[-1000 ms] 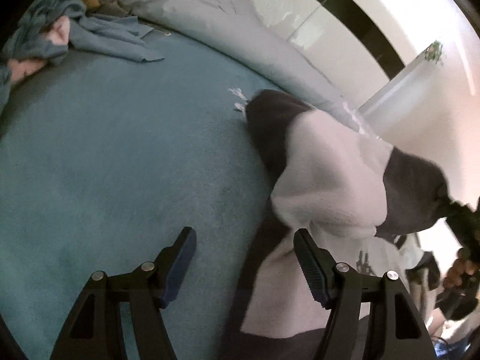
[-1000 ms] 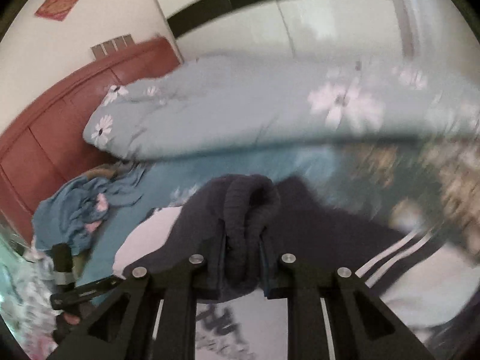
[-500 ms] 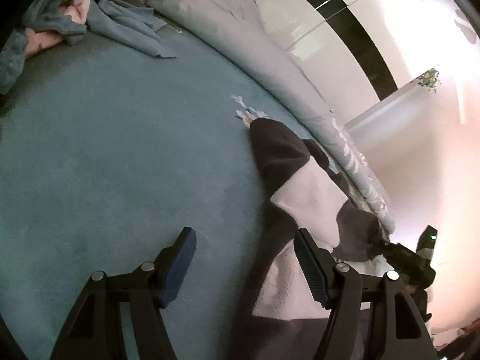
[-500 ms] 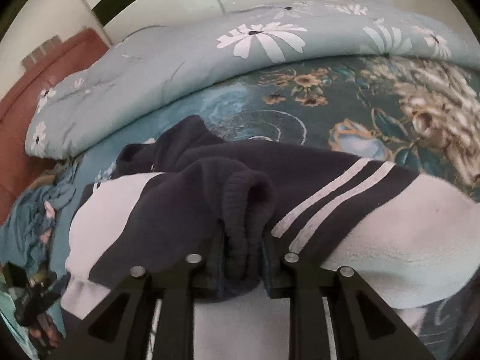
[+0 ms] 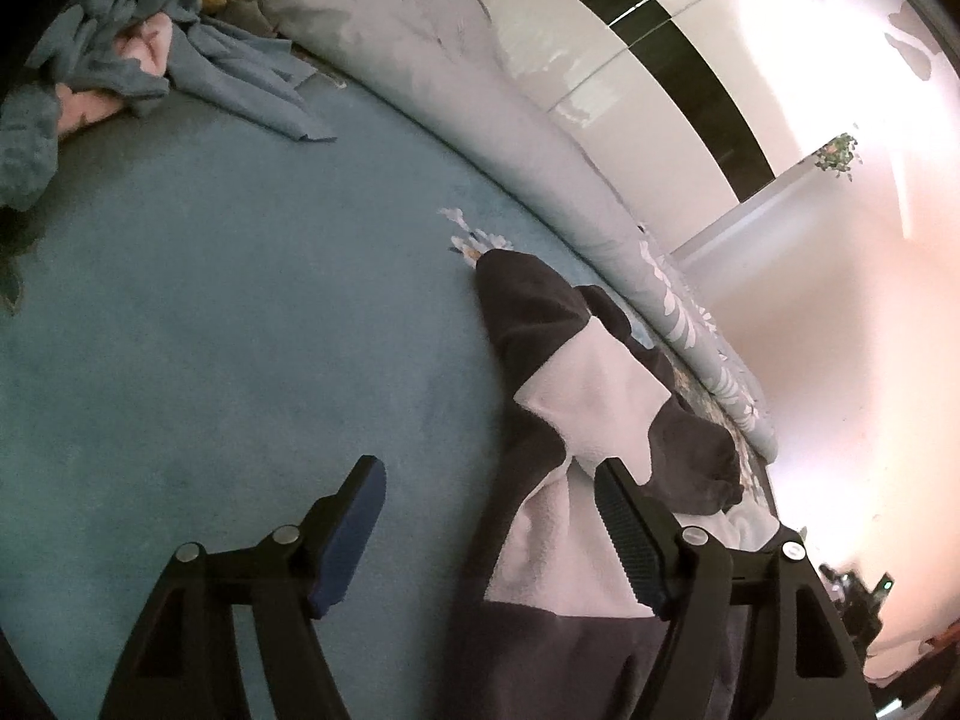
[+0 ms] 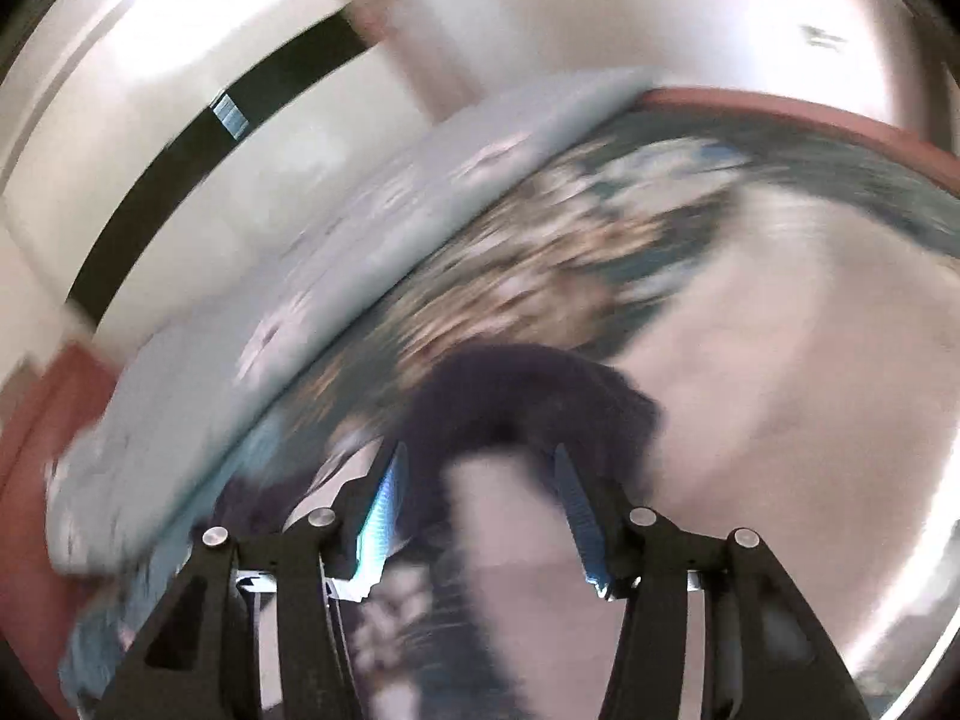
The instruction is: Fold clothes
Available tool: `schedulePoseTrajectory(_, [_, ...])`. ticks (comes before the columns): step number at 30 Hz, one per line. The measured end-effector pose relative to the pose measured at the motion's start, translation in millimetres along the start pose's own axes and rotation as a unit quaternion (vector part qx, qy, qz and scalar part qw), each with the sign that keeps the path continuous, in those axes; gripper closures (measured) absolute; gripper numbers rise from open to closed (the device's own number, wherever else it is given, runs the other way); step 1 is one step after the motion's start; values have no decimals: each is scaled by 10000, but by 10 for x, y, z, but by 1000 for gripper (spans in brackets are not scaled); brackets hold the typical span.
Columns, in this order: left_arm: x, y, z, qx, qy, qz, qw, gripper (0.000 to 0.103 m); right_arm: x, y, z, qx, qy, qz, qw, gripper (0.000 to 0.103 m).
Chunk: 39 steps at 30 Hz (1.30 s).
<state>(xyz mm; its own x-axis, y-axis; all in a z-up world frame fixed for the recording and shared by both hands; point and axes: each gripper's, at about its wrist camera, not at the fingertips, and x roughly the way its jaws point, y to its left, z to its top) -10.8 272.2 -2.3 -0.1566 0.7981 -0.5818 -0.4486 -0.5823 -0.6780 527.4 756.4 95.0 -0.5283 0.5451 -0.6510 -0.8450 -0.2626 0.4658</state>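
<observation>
A navy and white sweatshirt [image 5: 588, 396] lies on the teal bed sheet [image 5: 240, 330], its sleeve folded across the body with the dark cuff [image 5: 702, 468] lying on top. My left gripper [image 5: 489, 501] is open and empty just above the garment's left edge. In the blurred right wrist view my right gripper [image 6: 477, 480] has its jaws spread wide; the dark cuff [image 6: 528, 396] lies loose between and beyond the fingers, over the white cloth [image 6: 780, 420].
A rolled grey-blue floral quilt [image 5: 480, 108] runs along the far side of the bed. A heap of blue and pink clothes [image 5: 120, 66] sits at the far left. A red-brown bed frame [image 6: 810, 120] edges the mattress. White wardrobe doors stand behind.
My right gripper has opened and let go of the dark cuff, and it is swinging fast. The sleeve now lies folded on the sweatshirt. My left gripper has stayed open.
</observation>
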Motion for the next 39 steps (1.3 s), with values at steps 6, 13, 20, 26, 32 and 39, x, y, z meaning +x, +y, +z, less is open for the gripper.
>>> schedulePoseTrajectory(6, [-2, 63, -19, -81, 43, -6, 10000, 27, 158, -301, -65, 67, 375, -130, 9992, 50])
schedulePoseTrajectory(13, [-28, 100, -12, -144, 49, -46, 9999, 27, 542, -157, 36, -226, 442, -269, 9984, 52])
schedulePoseTrajectory(20, [-30, 134, 15, -218, 49, -35, 9997, 27, 224, 240, 502, -344, -1, 113, 9993, 83])
schedulePoseTrajectory(26, [-37, 115, 22, -180, 27, -45, 9998, 27, 28, 643, 934, -663, 33, -143, 9977, 83])
schedulePoseTrajectory(32, [-114, 132, 34, -99, -23, 8, 9999, 27, -150, 1169, 954, -1427, -450, 47, 9887, 83])
schedulePoseTrajectory(39, [-227, 126, 54, 79, -224, 263, 9994, 27, -102, 943, 784, -2055, -306, -557, 9766, 81])
